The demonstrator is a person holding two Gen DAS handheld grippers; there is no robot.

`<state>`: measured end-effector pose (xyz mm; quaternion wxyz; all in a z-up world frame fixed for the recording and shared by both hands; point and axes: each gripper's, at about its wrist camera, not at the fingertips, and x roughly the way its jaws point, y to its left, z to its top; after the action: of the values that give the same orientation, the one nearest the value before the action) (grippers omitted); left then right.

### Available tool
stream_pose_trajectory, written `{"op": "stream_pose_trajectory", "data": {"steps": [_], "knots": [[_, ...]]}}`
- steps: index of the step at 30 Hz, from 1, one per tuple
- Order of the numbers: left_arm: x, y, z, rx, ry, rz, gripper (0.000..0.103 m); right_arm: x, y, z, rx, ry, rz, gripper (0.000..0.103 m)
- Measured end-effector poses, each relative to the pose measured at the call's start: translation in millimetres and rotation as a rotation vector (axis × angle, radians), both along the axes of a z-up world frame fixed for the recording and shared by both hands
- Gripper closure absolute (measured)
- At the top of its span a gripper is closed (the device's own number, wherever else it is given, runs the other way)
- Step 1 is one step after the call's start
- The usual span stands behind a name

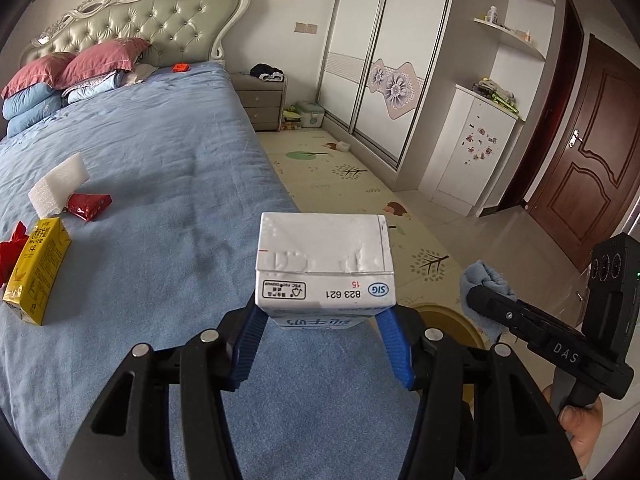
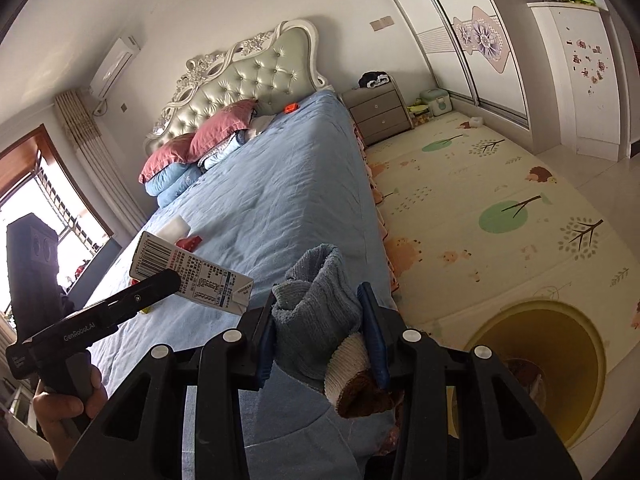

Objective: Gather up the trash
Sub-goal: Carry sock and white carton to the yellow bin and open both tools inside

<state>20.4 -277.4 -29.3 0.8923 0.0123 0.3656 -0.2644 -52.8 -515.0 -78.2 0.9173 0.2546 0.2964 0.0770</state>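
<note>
Beside the bed (image 1: 160,168): left gripper (image 1: 320,316) pinching milk carton (image 1: 324,264), right gripper (image 2: 320,320) pinching sock (image 2: 316,312); both poised near yellow bin (image 2: 560,344), presumably for dumping.

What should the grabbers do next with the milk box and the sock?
Probably carry both over the yellow bin and let go. The left gripper already grips the milk carton, the right gripper grips the sock, and the bin sits open on the floor beside the bed.

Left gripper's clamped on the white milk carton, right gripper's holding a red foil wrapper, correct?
Wrong on the right gripper: the right wrist view shows it clamped on a grey-blue sock. The left gripper does grip the white milk carton.
</note>
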Motion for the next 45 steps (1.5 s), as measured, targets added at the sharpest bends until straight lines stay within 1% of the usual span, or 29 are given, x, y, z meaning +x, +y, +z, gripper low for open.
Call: {"op": "stream_pose_trajectory", "data": {"steps": [5,8,12,19,23,28,33,37,39,40,41,42,43,44,45], "knots": [[-2.7,-23.9,1.9,-0.024,0.027,-0.077,0.049,-10.6,-14.4,-0.1,-0.014,-0.005,-0.035,0.066],[-5.3,-50.2,-2.7,-0.014,0.044,-0.137,0.049,-21.4,-30.5,-2.1,-0.032,-0.001,-0.081,0.066],[-9.9,-95.8,-12.8,0.010,0.066,-0.224,0.049,-37.9,-59.0,-10.5,-0.030,0.022,-0.147,0.066],[-18.5,-175.5,-42.4,0.031,0.164,-0.379,0.049,-73.0,-107.1,-31.1,-0.020,0.073,-0.267,0.066],[-21.4,-208.5,-66.0,0.049,0.233,-0.435,0.049,-92.1,-128.8,-47.2,-0.007,0.112,-0.316,0.066],[-17.9,-240.2,-97.7,0.090,0.323,-0.469,0.049,-109.5,-147.1,-69.1,0.017,0.162,-0.361,0.066],[-12.0,-259.0,-123.8,0.142,0.360,-0.458,0.049,-113.0,-156.5,-88.4,0.043,0.195,-0.369,0.066],[-5.0,-262.8,-136.8,0.161,0.382,-0.445,0.049,-108.0,-159.3,-98.2,0.052,0.217,-0.362,0.065],[-2.4,-264.3,-140.1,0.160,0.393,-0.443,0.049,-101.3,-159.5,-103.6,0.047,0.248,-0.336,0.061],[-1.5,-266.4,-142.2,0.161,0.399,-0.449,0.048,-97.9,-158.7,-106.2,0.041,0.267,-0.322,0.052],[-0.7,-268.5,-144.2,0.164,0.408,-0.462,0.045,-96.2,-158.5,-108.6,0.038,0.274,-0.323,0.034],[0.3,-271.3,-146.4,0.172,0.413,-0.472,0.038,-96.0,-157.7,-110.3,0.032,0.276,-0.332,0.030],[1.9,-271.6,-148.3,0.189,0.408,-0.457,0.020,-95.8,-157.1,-112.2,0.021,0.285,-0.338,0.030],[4.0,-269.4,-149.5,0.207,0.397,-0.423,0.015,-96.5,-156.5,-114.8,0.017,0.296,-0.341,0.030],[4.6,-268.3,-150.8,0.216,0.397,-0.402,0.013,-98.3,-157.5,-117.1,0.023,0.299,-0.345,0.030]]}}
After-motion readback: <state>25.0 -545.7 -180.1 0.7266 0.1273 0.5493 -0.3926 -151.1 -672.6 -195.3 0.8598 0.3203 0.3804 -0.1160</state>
